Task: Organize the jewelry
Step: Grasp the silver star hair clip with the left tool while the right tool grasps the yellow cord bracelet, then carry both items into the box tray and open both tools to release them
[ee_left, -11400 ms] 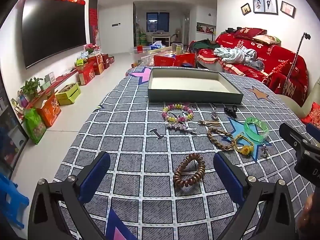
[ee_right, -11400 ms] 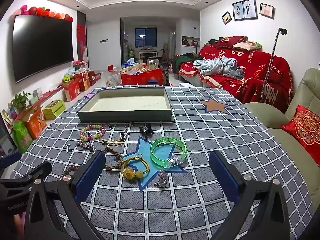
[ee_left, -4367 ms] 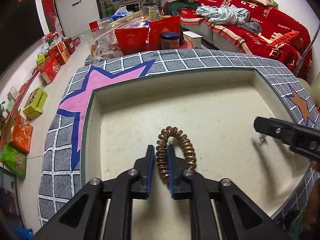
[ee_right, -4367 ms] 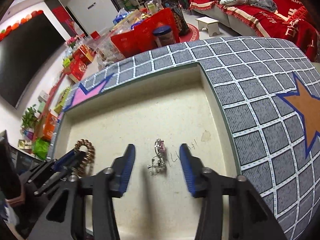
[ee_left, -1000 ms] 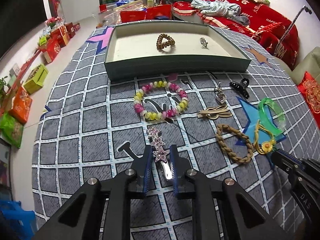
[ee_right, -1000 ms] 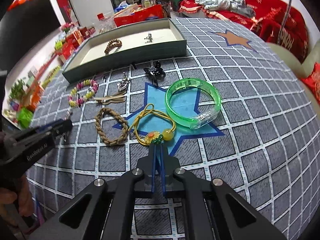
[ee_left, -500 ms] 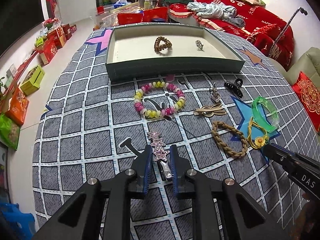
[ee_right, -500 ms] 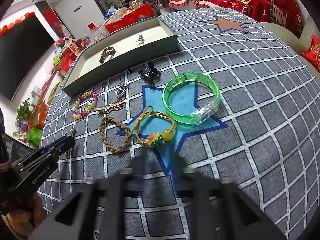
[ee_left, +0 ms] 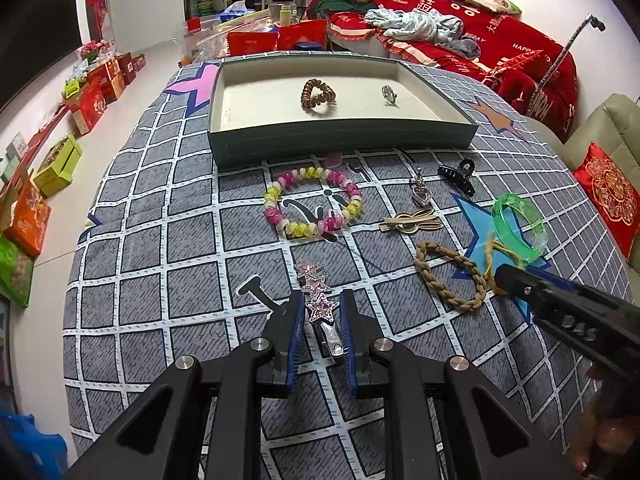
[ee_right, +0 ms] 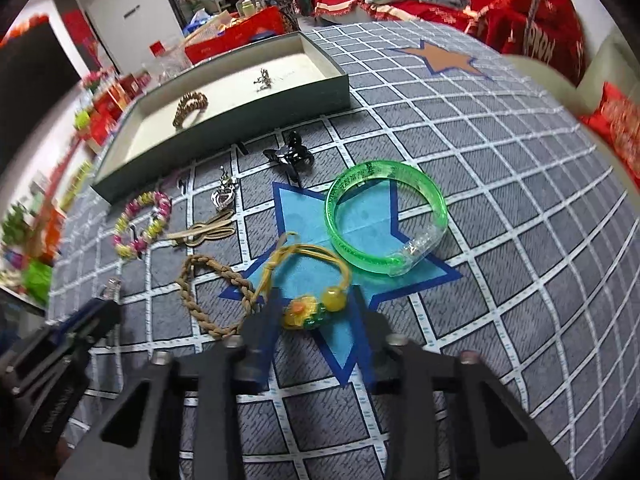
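My left gripper [ee_left: 320, 312] is shut on a pink star hair clip [ee_left: 318, 304], held just above the checked tablecloth. My right gripper [ee_right: 314, 312] is open, its fingers on either side of the bead charm of a yellow cord hair tie [ee_right: 308, 276]. The grey-green tray [ee_left: 344, 142] at the far side holds a brown coil hair tie [ee_left: 318, 94] and a small silver piece [ee_left: 389, 94]. On the cloth lie a pink-and-yellow bead bracelet [ee_left: 312, 208], a green bangle [ee_right: 386, 224], a braided tan loop [ee_right: 212, 292], a black claw clip [ee_right: 290, 156], a silver heart pendant [ee_right: 224, 194] and a tan bow clip [ee_right: 204, 234].
The table's right edge meets a beige sofa with a red cushion [ee_left: 612, 194]. A red-covered couch [ee_left: 472, 36] stands behind the tray. Gift boxes [ee_left: 92, 92] line the floor on the left.
My right gripper has opened from shut and now straddles the yellow hair tie's charm. My left gripper still holds the star clip and has hardly moved.
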### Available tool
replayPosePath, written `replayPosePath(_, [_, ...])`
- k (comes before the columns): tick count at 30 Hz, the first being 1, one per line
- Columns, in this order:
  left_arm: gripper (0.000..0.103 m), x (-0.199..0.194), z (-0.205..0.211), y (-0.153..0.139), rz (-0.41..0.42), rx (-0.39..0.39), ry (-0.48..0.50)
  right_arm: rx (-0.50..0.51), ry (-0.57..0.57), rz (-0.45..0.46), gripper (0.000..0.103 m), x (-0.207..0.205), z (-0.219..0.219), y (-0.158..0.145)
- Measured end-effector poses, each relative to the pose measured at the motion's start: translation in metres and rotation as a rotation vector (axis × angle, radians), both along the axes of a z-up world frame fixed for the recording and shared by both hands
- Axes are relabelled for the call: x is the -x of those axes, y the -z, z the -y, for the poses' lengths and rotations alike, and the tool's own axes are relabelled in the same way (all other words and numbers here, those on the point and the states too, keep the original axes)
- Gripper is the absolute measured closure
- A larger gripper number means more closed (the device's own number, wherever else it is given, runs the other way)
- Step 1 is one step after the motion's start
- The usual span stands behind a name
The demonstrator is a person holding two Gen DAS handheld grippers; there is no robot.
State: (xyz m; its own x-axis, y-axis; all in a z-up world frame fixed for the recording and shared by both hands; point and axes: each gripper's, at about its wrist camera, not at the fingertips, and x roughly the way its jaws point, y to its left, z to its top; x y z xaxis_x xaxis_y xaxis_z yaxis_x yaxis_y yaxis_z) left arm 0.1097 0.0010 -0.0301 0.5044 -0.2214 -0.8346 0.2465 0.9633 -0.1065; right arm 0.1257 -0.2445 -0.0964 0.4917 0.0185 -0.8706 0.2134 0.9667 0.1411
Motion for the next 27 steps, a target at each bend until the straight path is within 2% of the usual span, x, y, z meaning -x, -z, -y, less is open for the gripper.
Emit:
replayPosePath(2, [0.068, 0.001, -0.001, -0.002, 0.004, 0.009, 0.005, 0.017, -0.014, -0.001, 0.088, 0.002, -0.002, 0.0])
replayPosePath(3, [0.068, 0.001, -0.002, -0.002, 0.006, 0.012, 0.006, 0.007, -0.015, 0.003, 0.09, 0.004, 0.0, 0.0])
replayPosePath(10, [0.068, 0.001, -0.009, -0.008, 0.009, 0.054, 0.015, -0.099, -0.005, 0.07, 0.09, 0.022, 0.018, -0.013])
replayPosePath(18, [0.068, -0.003, -0.02, -0.024, 0.031, 0.089, 0.009, -0.126, -0.012, 0.161, 0.09, 0.025, 0.03, -0.048])
replayPosePath(27, [0.068, -0.018, -0.026, -0.043, 0.059, 0.091, -0.017, -0.157, -0.054, 0.213, 0.089, 0.007, 0.035, -0.07])
